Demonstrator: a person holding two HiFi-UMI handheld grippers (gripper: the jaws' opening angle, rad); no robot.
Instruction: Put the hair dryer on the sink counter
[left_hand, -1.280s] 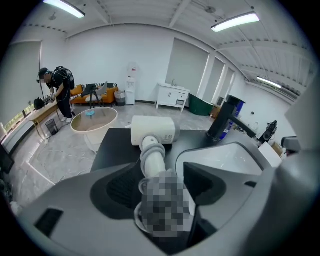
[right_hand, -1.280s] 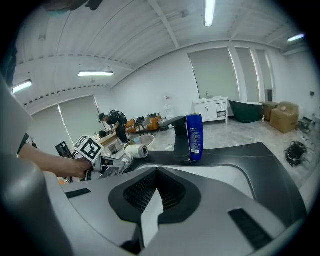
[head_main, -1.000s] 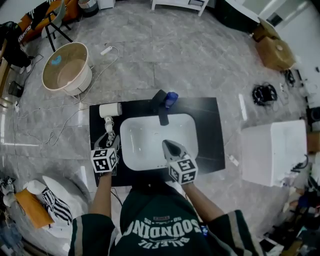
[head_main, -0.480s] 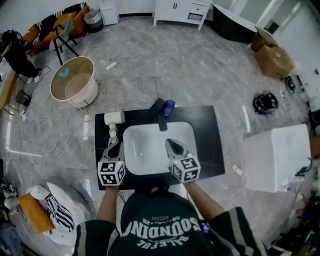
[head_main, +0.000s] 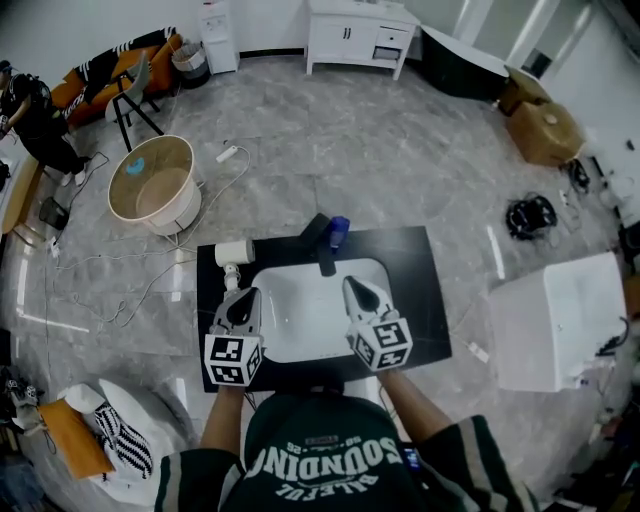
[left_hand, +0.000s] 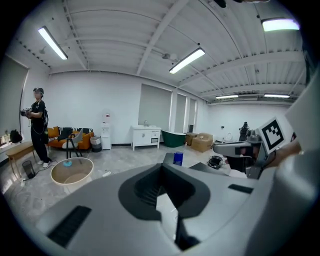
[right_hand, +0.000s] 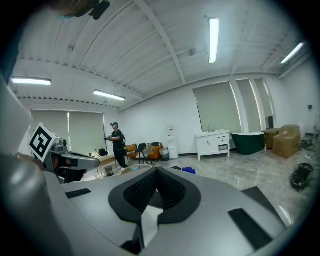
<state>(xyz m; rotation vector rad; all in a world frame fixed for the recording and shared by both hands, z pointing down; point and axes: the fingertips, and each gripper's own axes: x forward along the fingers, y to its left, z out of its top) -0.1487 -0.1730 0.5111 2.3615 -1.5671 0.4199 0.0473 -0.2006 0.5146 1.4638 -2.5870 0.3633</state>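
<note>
While both pairs hang over the near edge of the black worktop (head_main: 415, 290), the left tongs (head_main: 241, 303) and right tongs (head_main: 358, 291) are closed on nothing. Just beyond the left tongs, the white hair dryer (head_main: 234, 254) lies on the worktop beside the sink basin (head_main: 305, 310); the placing looks done.

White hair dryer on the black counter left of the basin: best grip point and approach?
Take the white hair dryer by its slim handle, from above on the near side with the left claw. The handle points toward that claw; the barrel lies crosswise and looks wider, probably a poorer grip.
</note>
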